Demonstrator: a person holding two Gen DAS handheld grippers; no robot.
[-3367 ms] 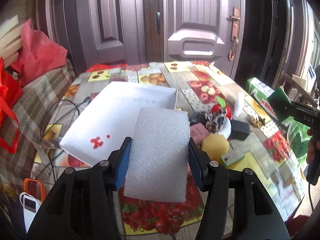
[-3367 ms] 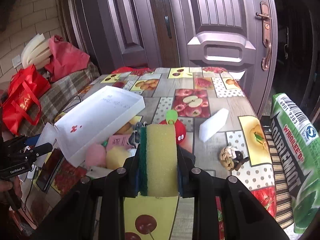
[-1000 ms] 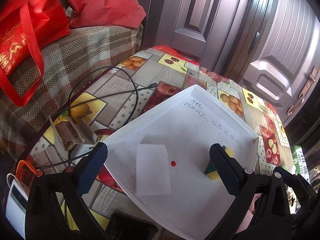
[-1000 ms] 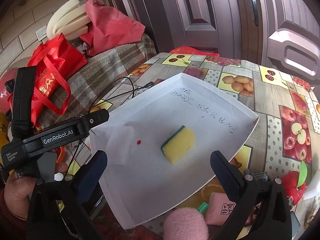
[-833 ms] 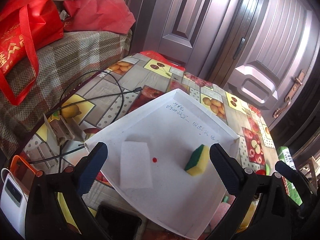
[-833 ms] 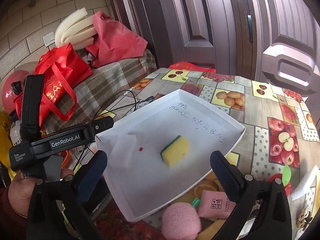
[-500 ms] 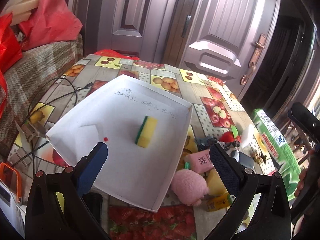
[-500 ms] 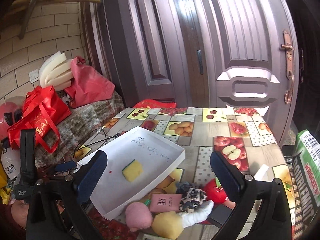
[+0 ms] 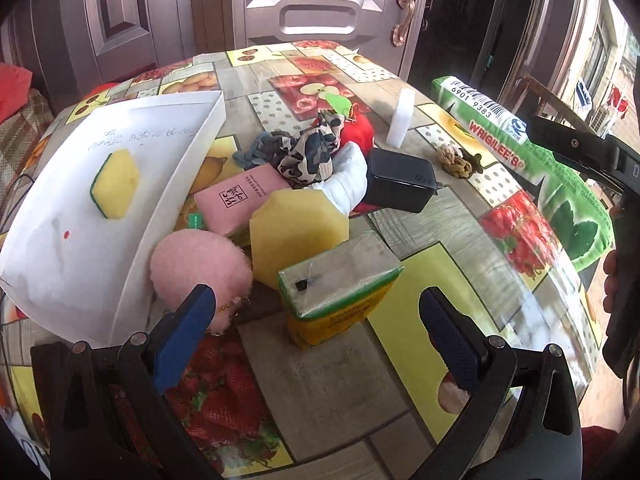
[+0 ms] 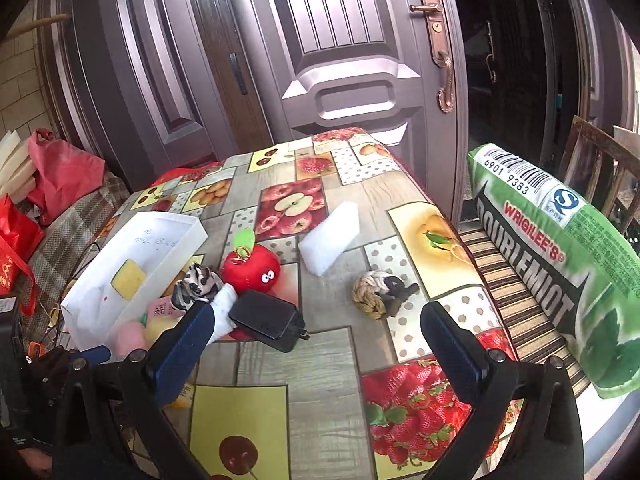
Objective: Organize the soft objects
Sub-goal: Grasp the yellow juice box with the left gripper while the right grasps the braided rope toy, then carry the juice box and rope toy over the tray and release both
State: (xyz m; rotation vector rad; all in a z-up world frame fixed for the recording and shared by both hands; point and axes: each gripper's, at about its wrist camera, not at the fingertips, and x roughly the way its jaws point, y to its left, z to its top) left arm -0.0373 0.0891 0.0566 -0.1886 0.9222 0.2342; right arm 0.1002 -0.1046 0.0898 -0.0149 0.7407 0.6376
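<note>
A yellow sponge [image 9: 115,184] already lies in the white tray [image 9: 168,184]; a pink pom-pom [image 9: 200,268] and a yellow foam block [image 9: 298,230] wait just beside it. Both grippers — left gripper [image 9: 316,338], right gripper [image 10: 316,334] — hang wide apart, empty. Best to straddle the pom-pom squarely, clear of the carton [image 9: 340,284].

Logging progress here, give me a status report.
Both grippers, left and right, open, empty. Yellow sponge in white tray. Pile beside it unsorted.
</note>
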